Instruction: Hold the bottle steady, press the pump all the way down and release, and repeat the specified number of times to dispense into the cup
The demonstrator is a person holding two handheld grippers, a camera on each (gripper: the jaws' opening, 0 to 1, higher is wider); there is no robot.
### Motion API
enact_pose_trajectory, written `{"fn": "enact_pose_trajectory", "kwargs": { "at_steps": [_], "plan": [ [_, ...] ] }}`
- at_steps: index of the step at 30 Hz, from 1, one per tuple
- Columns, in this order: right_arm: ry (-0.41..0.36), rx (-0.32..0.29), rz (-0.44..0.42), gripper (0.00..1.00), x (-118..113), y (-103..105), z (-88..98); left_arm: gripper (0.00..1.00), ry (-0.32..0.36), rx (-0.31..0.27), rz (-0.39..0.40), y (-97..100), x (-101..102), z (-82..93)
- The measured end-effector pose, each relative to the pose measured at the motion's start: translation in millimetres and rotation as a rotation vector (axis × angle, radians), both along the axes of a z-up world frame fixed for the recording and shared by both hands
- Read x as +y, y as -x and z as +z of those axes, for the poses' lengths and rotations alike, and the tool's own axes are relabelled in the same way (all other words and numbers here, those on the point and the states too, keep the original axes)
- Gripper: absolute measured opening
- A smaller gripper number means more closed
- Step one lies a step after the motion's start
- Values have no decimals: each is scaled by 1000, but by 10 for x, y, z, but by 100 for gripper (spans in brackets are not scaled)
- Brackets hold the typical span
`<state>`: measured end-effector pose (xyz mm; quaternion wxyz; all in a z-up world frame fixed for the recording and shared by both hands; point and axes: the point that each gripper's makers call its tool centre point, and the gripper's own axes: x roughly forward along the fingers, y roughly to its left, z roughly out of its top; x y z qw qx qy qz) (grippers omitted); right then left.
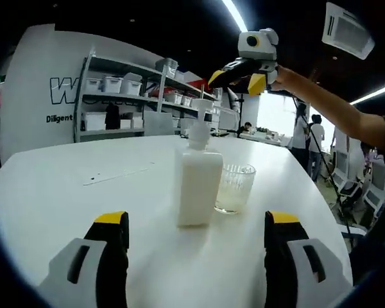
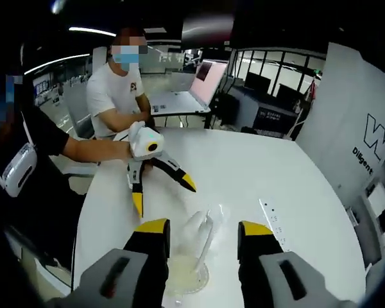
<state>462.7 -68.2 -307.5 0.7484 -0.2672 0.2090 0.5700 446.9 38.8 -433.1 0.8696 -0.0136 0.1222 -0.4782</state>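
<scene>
The white rectangular plastic pump bottle [image 1: 199, 186] stands upright on the round white tabletop [image 1: 83, 192]. A clear glass cup [image 1: 234, 187] with a little pale liquid in the bottom sits just beside the bottle, under the spout side of its white pump head [image 1: 199, 131].

Left gripper [image 1: 196, 221]: low, near the bottle on the person's side. Yellow-tipped jaws wide open, one to each side of the bottle, touching nothing. Bottle not yet held.

Right gripper [image 2: 199, 234]: above the bottle, looking down on the pump head [image 2: 199, 226] and cup [image 2: 183, 273]. Jaws apart, empty; no contact with the pump that I can make out. In the left gripper view it hangs well above the bottle [image 1: 244, 67].

Judgement on the step: approach, before the first press. To do it well, the left jaws should close across the bottle's flat sides low on the body before any load goes on. The right gripper should come straight down onto the pump head, since an off-centre push may tip the bottle or swing the spout away from the cup.

A seated person in a white T-shirt [image 2: 112, 93] is beyond the bottle, at the far side of the tabletop.
</scene>
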Motion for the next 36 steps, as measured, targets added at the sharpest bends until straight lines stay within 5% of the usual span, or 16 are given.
{"fn": "enact_pose_trajectory", "kwargs": {
  "at_steps": [6, 17, 36],
  "plan": [
    [-84, 3, -14, 48, -128, 73, 0, 93, -18, -49, -34, 58, 33, 76],
    [-207, -11, -49, 62, -374, 51, -26, 99, -36, -38, -75, 186, 50, 104],
    [-267, 36, -65, 86, -669, 247, -284, 99, -39, -38, -64, 234, 232, 214]
  ]
}}
